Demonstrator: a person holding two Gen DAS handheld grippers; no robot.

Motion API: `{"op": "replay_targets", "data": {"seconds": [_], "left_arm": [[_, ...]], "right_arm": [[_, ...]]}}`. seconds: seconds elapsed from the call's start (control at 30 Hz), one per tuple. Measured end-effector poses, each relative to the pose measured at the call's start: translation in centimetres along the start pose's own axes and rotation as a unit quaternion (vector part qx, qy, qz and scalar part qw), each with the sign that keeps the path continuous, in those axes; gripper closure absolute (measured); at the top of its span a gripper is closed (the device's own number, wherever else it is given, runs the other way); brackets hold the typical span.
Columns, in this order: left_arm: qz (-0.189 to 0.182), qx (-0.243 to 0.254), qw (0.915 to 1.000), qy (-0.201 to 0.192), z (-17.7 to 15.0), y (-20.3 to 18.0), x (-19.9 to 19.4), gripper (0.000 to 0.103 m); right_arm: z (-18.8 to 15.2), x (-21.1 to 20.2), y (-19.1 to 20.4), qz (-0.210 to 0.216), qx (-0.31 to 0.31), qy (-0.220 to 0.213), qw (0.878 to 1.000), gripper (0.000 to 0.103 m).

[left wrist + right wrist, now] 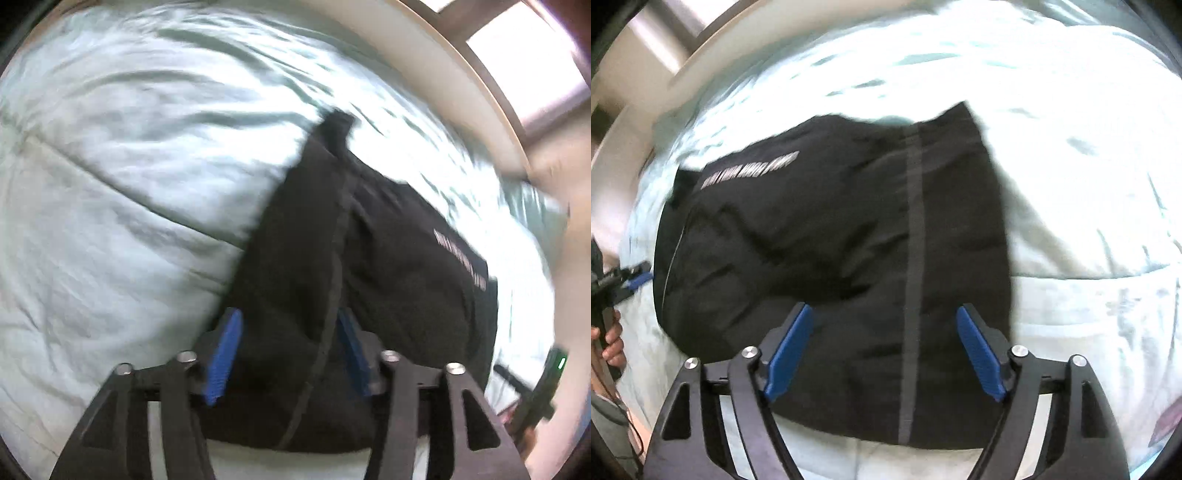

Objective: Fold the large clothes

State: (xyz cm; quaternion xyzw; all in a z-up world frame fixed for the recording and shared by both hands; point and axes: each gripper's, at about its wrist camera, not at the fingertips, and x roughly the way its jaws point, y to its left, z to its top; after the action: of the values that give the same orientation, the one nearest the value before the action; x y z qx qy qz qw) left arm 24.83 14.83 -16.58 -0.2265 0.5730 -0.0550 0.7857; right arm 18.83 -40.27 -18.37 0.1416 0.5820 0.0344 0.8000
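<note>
**Both grippers open above a folded black garment on the bed**

In the left wrist view, the pale green bedcover (110, 184) fills the left side, rumpled into long creases. Right of it lies the black garment (388, 258), a compact dark bundle with a grey stripe (334, 266) running down it and a line of white lettering (460, 254) near its right edge. The left gripper (286, 354) hangs over the near end of the bundle with its blue pads (225, 354) set moderately apart; nothing is pinched between them. At the far right edge, the right gripper's handle with a small green light shows, much blurred.

In the right wrist view, a hand (611, 339) holds the left gripper's handle at the far left edge. The garment spreads across the middle, and the right gripper (884, 350) stands wide above its near edge, holding nothing.

The fold looks largely made. To finish it well, I would press the top layer flat, square the near edge with the stripe as a guide, and avoid snagging loose cloth while lifting away.

Both views are smeared by motion, so the lettering cannot be read. What kind of garment it is, how many layers lie underneath, and whether sleeves or legs are tucked in cannot be told. The near edge is partly hidden behind the gripper frames.
</note>
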Motion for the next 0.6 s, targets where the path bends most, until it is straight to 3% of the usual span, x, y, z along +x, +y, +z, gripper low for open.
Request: {"op": "replay_targets", "data": {"seconds": [0.13, 0.33, 0.43, 0.53, 0.6], "left_arm": [[-0.044, -0.063, 0.9969, 0.02, 3.0, 3.5, 1.9, 0.037], [-0.106, -0.055, 0.9889, 0.089, 3.8, 4.3, 7.2, 0.037], [-0.125, -0.053, 0.9834, 0.121, 3.4, 4.0, 10.1, 0.037], [-0.137, -0.051, 0.9809, 0.128, 3.3, 3.8, 11.7, 0.029], [-0.143, -0.055, 0.9794, 0.132, 3.3, 4.0, 12.3, 0.026]], "right_arm": [[1.8, 0.1, -4.1, -0.001, 0.051, -0.017, 0.999, 0.02], [3.2, 3.3, -6.7, 0.01, 0.078, -0.004, 0.997, 0.019], [3.3, 6.1, -8.0, 0.037, 0.091, 0.022, 0.995, 0.017], [3.1, 8.1, -9.0, 0.079, 0.118, 0.029, 0.989, 0.007], [3.0, 9.2, -9.9, 0.11, 0.141, 0.029, 0.983, 0.006]]}}
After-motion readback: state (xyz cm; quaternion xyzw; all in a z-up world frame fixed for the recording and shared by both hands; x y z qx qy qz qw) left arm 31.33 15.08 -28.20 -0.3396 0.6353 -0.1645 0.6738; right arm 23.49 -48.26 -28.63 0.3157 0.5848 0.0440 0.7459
